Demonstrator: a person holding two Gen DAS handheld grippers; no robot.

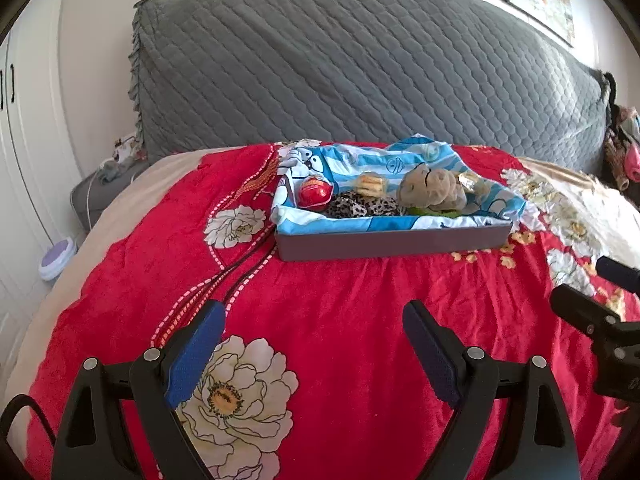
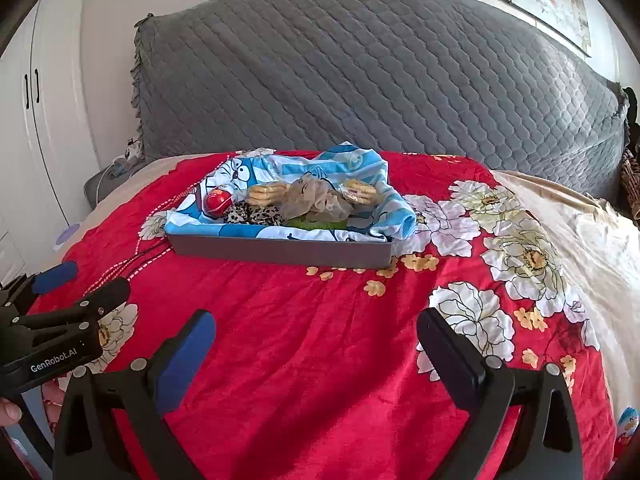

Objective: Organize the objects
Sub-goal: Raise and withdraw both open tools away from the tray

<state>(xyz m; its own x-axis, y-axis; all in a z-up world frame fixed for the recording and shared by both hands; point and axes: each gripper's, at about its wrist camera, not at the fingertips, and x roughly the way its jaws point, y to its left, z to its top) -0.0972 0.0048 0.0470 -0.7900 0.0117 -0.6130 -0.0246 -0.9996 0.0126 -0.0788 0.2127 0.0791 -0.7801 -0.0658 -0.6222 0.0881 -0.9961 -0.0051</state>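
A grey tray (image 1: 392, 242) (image 2: 280, 252) lined with a blue cartoon cloth (image 1: 400, 164) (image 2: 332, 168) sits on the red floral bedspread. In it lie a red ball (image 1: 316, 197) (image 2: 218, 201), a leopard-print scrunchie (image 1: 360, 206) (image 2: 254, 214), wrapped biscuits (image 1: 370, 184) (image 2: 266, 193), a beige scrunchie (image 1: 432, 190) (image 2: 316, 200) and something green (image 2: 318, 224). My left gripper (image 1: 314, 320) is open and empty, short of the tray. My right gripper (image 2: 316, 328) is open and empty too. Each shows at the edge of the other's view, the right one in the left wrist view (image 1: 588, 312) and the left one in the right wrist view (image 2: 76, 288).
A grey quilted headboard (image 1: 360, 60) (image 2: 380, 72) stands behind the tray. White wardrobe doors (image 2: 44, 112) are at the left. A purple round object (image 1: 58, 258) lies on the floor beside the bed. A colourful packet (image 2: 628, 426) lies at the right edge.
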